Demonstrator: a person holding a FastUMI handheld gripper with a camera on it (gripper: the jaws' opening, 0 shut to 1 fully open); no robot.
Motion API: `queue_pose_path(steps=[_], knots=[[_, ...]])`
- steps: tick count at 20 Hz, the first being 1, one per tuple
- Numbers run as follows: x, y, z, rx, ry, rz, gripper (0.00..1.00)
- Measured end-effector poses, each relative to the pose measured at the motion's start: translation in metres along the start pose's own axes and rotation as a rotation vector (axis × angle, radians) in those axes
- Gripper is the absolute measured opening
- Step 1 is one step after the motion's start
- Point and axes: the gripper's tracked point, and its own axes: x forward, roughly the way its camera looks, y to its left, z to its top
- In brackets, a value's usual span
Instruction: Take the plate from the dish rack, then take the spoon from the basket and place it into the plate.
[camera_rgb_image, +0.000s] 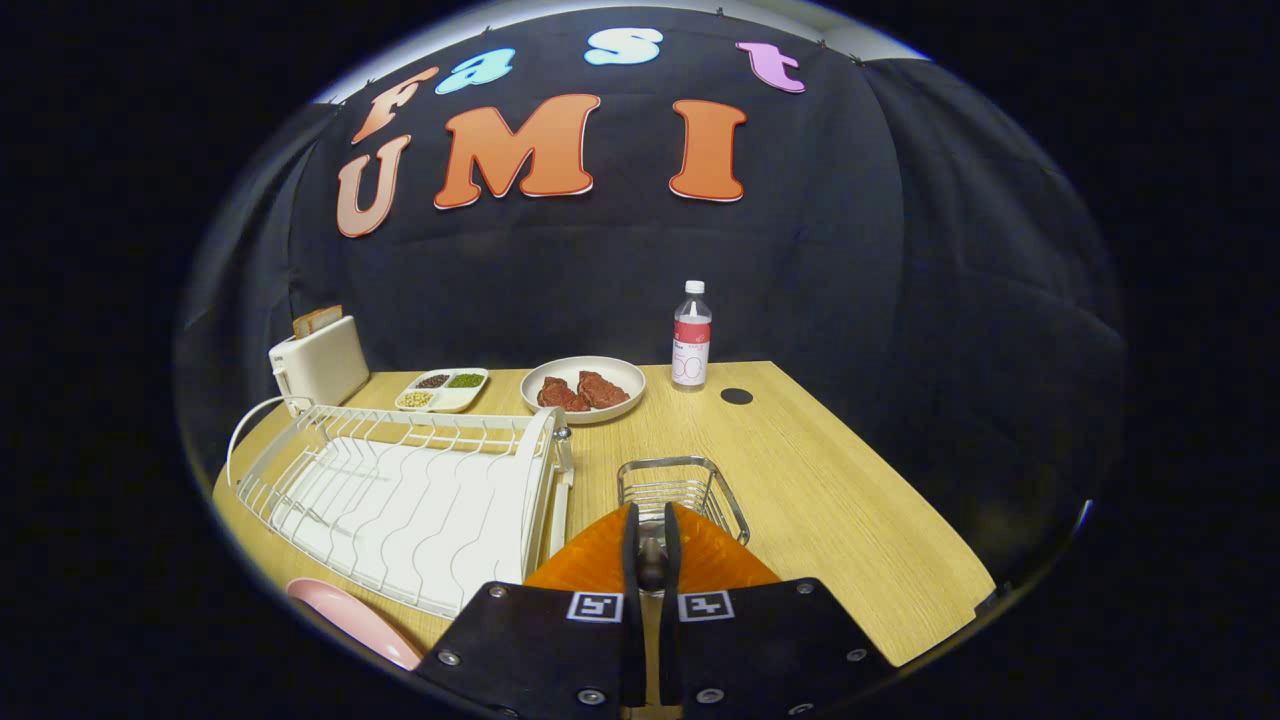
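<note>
Gripper view: claw (651, 560) clenched on spoon (652, 565) above basket (683, 487); bottle (691, 348) label unreadable.

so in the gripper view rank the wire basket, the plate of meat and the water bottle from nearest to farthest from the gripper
The gripper has its fingers nearly closed around a spoon handle.
1. Wire basket: just ahead of the fingers, beside the dish rack.
2. Plate of meat: beyond the basket, mid-table.
3. Water bottle: farthest, at the table's back edge by the wall, a little behind the plate.
</note>
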Motion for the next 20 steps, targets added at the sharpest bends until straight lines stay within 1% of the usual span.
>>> queue_pose_path(steps=[4,7,12,17,20], knots=[[-0.01,-0.005,0.017,0.012,-0.025,0.0,0.06],[-0.024,-0.012,0.032,-0.001,-0.054,-0.02,0.06],[-0.055,-0.021,0.052,0.019,-0.094,-0.054,0.05],[-0.094,-0.017,0.058,0.024,-0.117,-0.077,0.06],[-0.12,-0.004,0.052,0.032,-0.119,-0.072,0.06]])
